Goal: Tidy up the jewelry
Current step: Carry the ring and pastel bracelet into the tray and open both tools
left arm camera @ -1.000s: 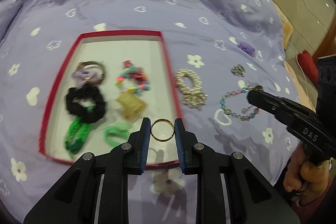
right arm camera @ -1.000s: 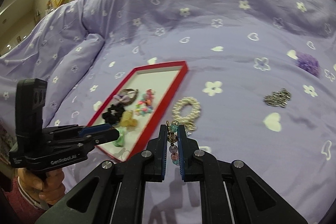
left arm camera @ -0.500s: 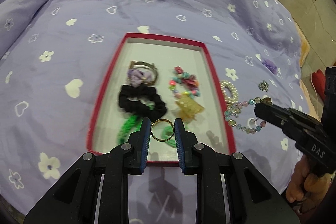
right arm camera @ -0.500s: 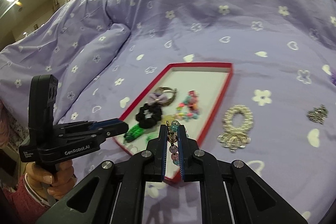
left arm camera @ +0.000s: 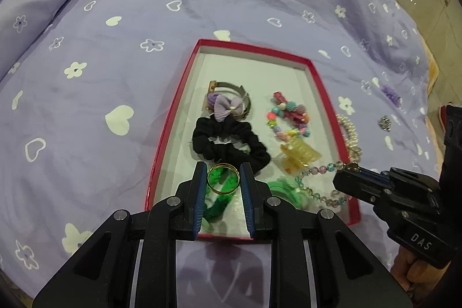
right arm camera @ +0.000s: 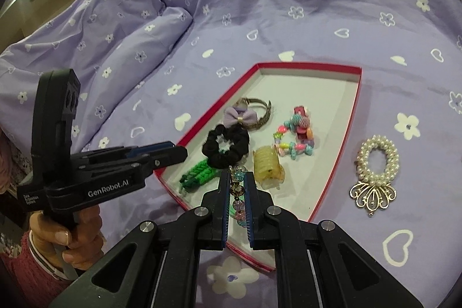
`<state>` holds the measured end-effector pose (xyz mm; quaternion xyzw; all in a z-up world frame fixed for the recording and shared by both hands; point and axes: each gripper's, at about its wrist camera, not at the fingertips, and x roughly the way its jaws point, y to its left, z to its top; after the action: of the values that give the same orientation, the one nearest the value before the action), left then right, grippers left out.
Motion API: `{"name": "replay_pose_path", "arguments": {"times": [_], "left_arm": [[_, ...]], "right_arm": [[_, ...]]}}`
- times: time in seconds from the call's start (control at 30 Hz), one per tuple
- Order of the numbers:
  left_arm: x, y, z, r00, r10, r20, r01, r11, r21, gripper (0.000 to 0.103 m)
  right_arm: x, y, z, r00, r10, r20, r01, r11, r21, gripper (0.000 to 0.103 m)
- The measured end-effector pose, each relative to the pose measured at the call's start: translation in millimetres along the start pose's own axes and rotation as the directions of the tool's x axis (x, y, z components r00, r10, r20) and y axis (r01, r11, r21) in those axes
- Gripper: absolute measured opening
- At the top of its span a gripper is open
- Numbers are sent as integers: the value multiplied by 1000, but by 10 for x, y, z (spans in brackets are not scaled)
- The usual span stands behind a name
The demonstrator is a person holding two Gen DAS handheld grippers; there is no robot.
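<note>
— Both grippers have swung across since a second ago: the red tray (left arm camera: pixel 176 117) sat off to the left of the left gripper (left arm camera: pixel 223 178) then, and now lies straight ahead of it, while the beaded bracelet (left arm camera: pixel 317 172) has come off the bedspread (left arm camera: pixel 86 77) and hangs over the tray's near right corner.

— What is each one holding?

— The left gripper pinches a gold ring (left arm camera: pixel 223 179) between its blue pads, jaws narrow, over the near end of the tray. The right gripper (right arm camera: pixel 237 192) is closed tight on the beaded bracelet, beads stacked between its fingers.

— What crowds the tray?

— A black scrunchie (left arm camera: pixel 228 146) sits just beyond the ring, with a lilac bow (left arm camera: pixel 225 107) resting on a metal bangle (left arm camera: pixel 231 90) behind it. A yellow claw clip (left arm camera: pixel 300 156) and a multicoloured bead bracelet (left arm camera: pixel 288 117) fill the right side. Green hair ties (left arm camera: pixel 219 201) lie directly under the ring.

— Anything left outside?

— A pearl bracelet (right arm camera: pixel 376 160) with a gold fan charm lies on the bedspread just right of the tray. A small silver piece (left arm camera: pixel 385 123) and a purple item (left arm camera: pixel 391 94) lie farther off, too small to identify.

— Hidden parts?

— The tray's near edge is covered by gripper bodies in both views, and the hanging loop of beads is partly behind the right gripper's nose.
</note>
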<state>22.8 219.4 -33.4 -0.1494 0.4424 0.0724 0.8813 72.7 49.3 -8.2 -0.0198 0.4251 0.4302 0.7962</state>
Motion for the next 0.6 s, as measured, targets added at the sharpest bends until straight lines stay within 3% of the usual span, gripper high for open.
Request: {"name": "replay_pose_path", "arguments": {"times": [0.27, 0.6], "left_arm": [[244, 66, -63, 999, -8, -53, 8, 1000, -11, 21], [303, 72, -100, 998, -17, -66, 16, 1000, -9, 21]], "right_arm": [[233, -122, -122, 997, -32, -76, 33, 999, 9, 9], [332, -133, -134, 991, -51, -123, 50, 999, -14, 9]]}}
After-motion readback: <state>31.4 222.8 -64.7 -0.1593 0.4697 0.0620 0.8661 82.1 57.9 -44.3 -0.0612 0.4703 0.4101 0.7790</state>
